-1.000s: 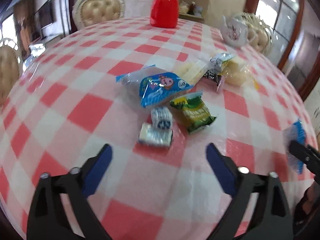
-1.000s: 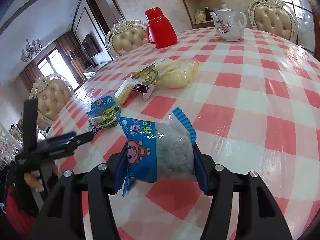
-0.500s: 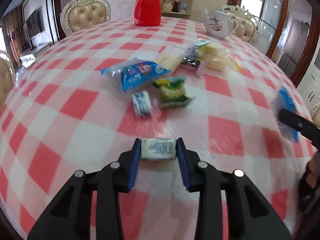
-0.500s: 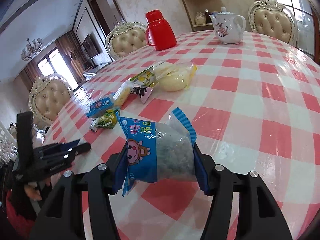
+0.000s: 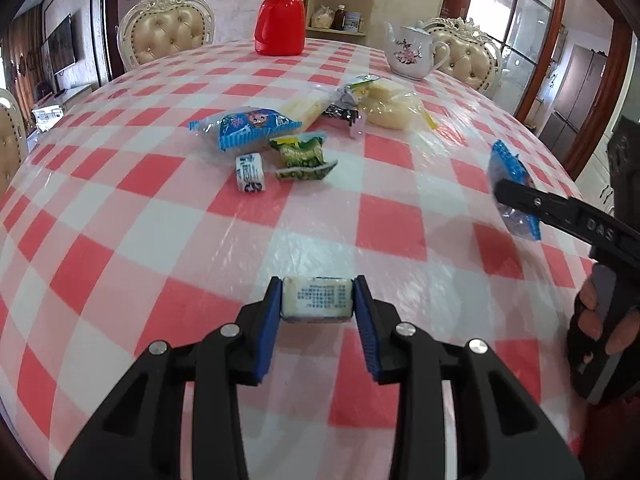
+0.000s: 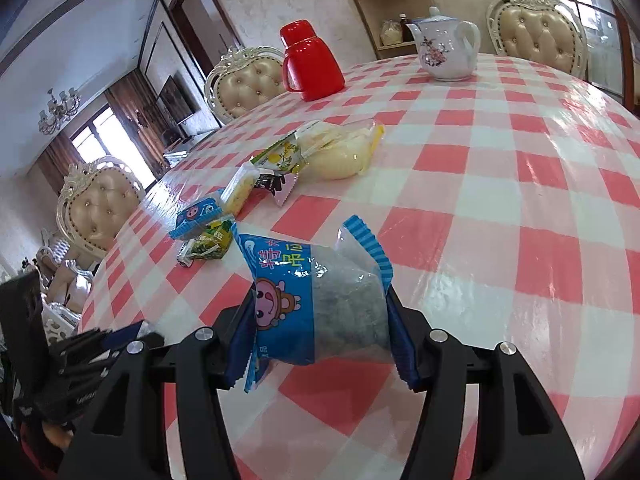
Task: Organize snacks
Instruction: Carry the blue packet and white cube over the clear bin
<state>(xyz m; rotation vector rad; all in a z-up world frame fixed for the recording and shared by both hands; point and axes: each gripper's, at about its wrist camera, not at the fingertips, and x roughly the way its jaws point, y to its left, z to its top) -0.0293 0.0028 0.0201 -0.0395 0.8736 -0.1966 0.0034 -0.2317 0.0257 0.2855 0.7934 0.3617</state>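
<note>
My left gripper (image 5: 317, 300) is shut on a small white wrapped candy (image 5: 317, 298), held above the checked tablecloth near its front. Farther back lie a twin white candy (image 5: 250, 168), a green packet (image 5: 302, 156), a blue cartoon packet (image 5: 248, 126), a pale biscuit pack (image 5: 304, 110) and a yellowish bag (image 5: 390, 110). My right gripper (image 6: 320, 316) is shut on a blue-and-clear snack bag (image 6: 316, 300), upright between the pads. That bag (image 5: 514, 188) and gripper show at the right in the left wrist view. The left gripper (image 6: 92, 352) appears blurred at the lower left of the right wrist view.
A red thermos jug (image 5: 280, 20) and a flowered white teapot (image 5: 412, 54) stand at the table's far side. Cream tufted chairs (image 5: 166, 36) ring the round table (image 5: 400, 216). A gloved hand (image 5: 604, 324) holds the right gripper at the table's right edge.
The left gripper went from open to shut on the white candy, then drew it back toward the table's front, away from the pile. The right gripper kept still with its bag.
</note>
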